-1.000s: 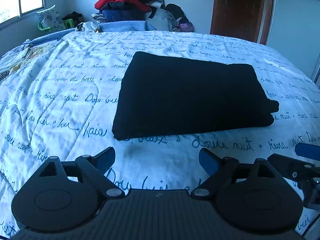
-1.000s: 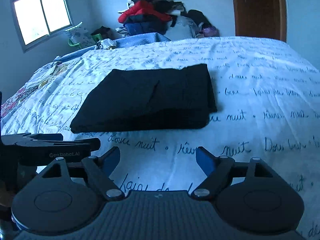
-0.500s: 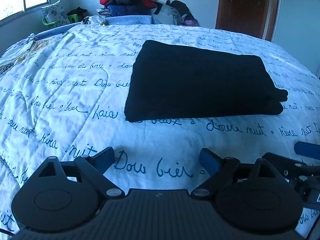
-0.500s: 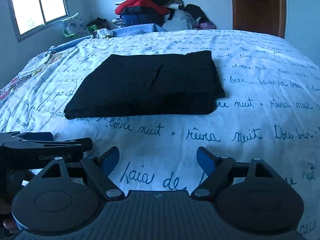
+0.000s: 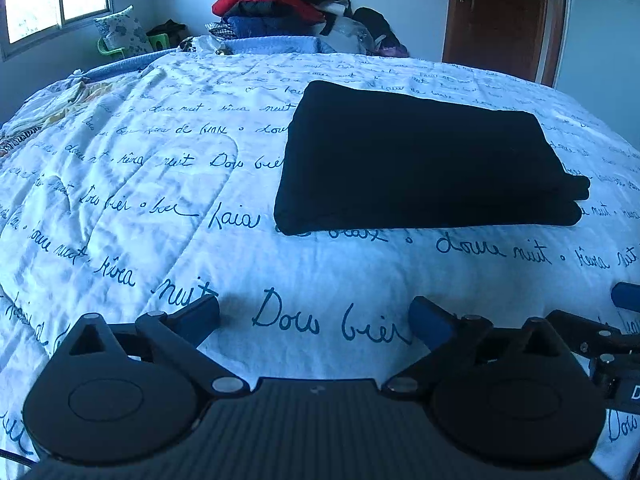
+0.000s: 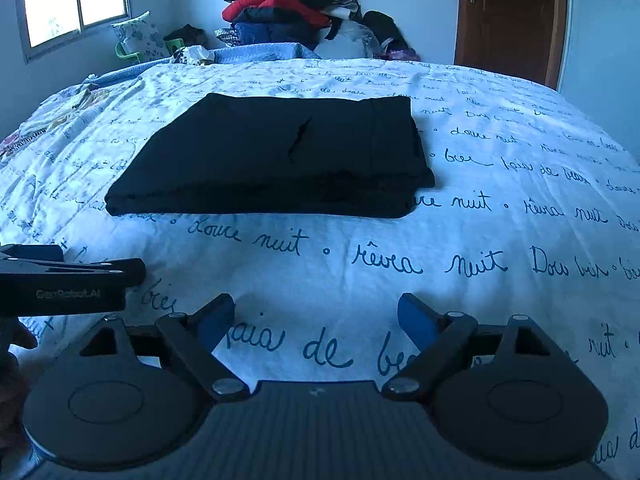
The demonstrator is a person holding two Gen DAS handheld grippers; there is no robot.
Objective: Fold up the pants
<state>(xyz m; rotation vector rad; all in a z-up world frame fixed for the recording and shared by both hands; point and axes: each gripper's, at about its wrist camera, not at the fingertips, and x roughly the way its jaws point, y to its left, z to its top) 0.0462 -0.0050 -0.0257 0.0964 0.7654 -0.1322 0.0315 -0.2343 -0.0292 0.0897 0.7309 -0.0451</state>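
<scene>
Both grippers spread wide over bare quilt, pants folded beyond them.

The left gripper [image 5: 315,314] has just been opening, its blue-padded fingers [image 5: 430,320] far apart with only quilt [image 5: 160,208] between them; the right gripper [image 6: 316,314] has been opening too, nothing in its gap either. The two sit side by side, each showing at the edge of the other's view. Past the tips runs a clear strip of soft, puckered white quilt with dark cursive script. Then come the pants [image 5: 420,160], a flat black matte rectangle, layered edges stacked along the near side, apart from both grippers. Open quilt surrounds the pants. Far off, a clothes pile [image 6: 288,4] and a wooden door [image 6: 512,20].
</scene>
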